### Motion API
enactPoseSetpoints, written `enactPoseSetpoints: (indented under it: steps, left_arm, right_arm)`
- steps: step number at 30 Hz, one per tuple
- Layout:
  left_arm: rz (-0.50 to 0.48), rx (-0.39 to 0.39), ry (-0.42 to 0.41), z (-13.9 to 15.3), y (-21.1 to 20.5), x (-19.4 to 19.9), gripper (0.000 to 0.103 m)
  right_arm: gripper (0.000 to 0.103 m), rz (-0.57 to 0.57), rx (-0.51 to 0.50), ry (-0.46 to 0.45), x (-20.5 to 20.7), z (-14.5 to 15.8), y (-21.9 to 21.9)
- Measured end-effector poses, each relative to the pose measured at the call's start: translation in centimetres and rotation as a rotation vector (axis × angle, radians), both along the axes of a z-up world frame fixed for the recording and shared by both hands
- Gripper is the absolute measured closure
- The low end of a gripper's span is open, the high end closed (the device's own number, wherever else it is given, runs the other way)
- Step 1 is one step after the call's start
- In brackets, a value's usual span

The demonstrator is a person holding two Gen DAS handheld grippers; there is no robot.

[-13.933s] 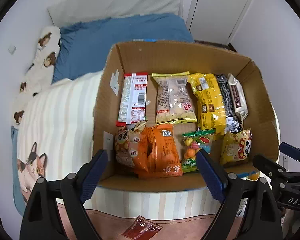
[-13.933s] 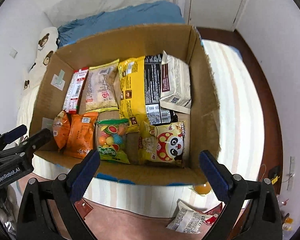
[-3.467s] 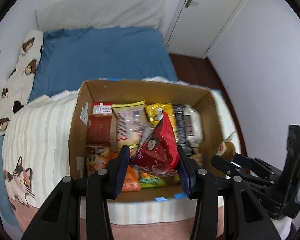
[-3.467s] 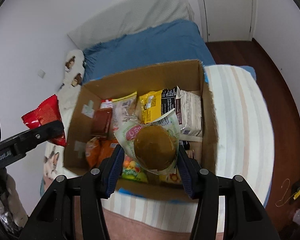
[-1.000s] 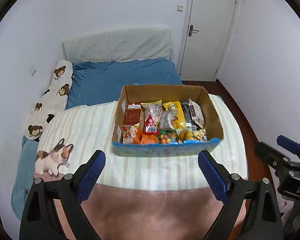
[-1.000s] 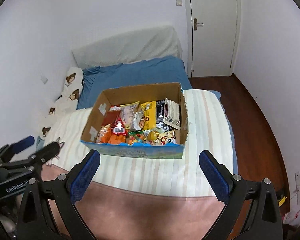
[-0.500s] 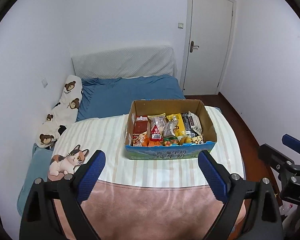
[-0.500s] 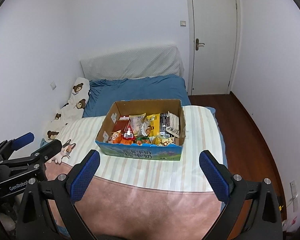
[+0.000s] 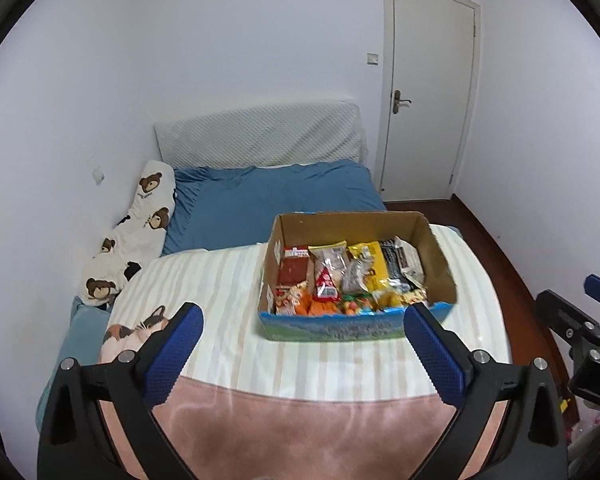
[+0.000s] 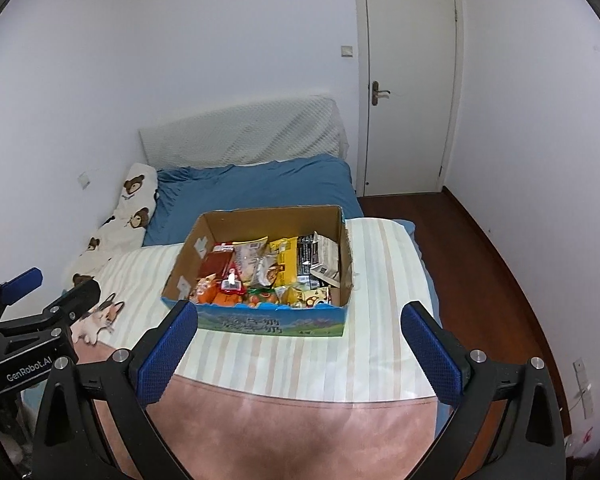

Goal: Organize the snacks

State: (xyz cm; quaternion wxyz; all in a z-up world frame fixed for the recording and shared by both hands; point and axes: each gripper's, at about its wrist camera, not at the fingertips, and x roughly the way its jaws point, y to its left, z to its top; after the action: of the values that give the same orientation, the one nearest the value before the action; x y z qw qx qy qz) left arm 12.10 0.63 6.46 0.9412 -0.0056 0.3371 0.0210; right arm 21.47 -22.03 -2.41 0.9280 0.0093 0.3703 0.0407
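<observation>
A cardboard box (image 9: 440, 264) with a blue printed front stands on the striped blanket, filled with several snack packets. Among them a red packet (image 9: 326, 286) lies on top near the middle, a yellow one (image 9: 370, 264) to its right. In the right wrist view the same box (image 10: 260, 326) shows the red packet (image 10: 230, 282). My left gripper (image 9: 302, 314) is well back from the box, its jaws opening with nothing between them. My right gripper (image 10: 300, 308) is open and empty too, equally far back. Each gripper shows at the edge of the other's view.
The box rests on a bed with a striped blanket (image 9: 220, 280), a blue sheet (image 9: 276, 196) and a bear-print pillow (image 9: 140, 224). A pink cover (image 9: 300, 432) lies nearest me. A shut white door (image 9: 428, 92) and dark wooden floor (image 10: 480, 248) are on the right.
Both grippers have drawn back and upward from the box, which now looks smaller and farther off. More wall and door are in view. Both earlier held packets now lie in the box.
</observation>
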Motion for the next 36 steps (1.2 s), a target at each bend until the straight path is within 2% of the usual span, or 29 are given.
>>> enactPoseSetpoints:
  steps: [16,24,36]
  left_arm:
    - [0.032,0.013,0.098,-4.6,-0.4,6.7,0.000]
    - [0.023,0.016,0.112,-5.2,-0.8,7.6,0.000]
    - [0.009,0.018,0.106,-5.5,-1.0,7.9,0.000]
  right_arm:
    - [0.000,-0.073,-0.018,0.032,6.5,-4.2,-0.8]
    - [0.000,-0.079,-0.031,0.059,8.2,-5.8,-0.5]
    - [0.000,-0.094,-0.030,0.066,8.2,-6.3,-0.9]
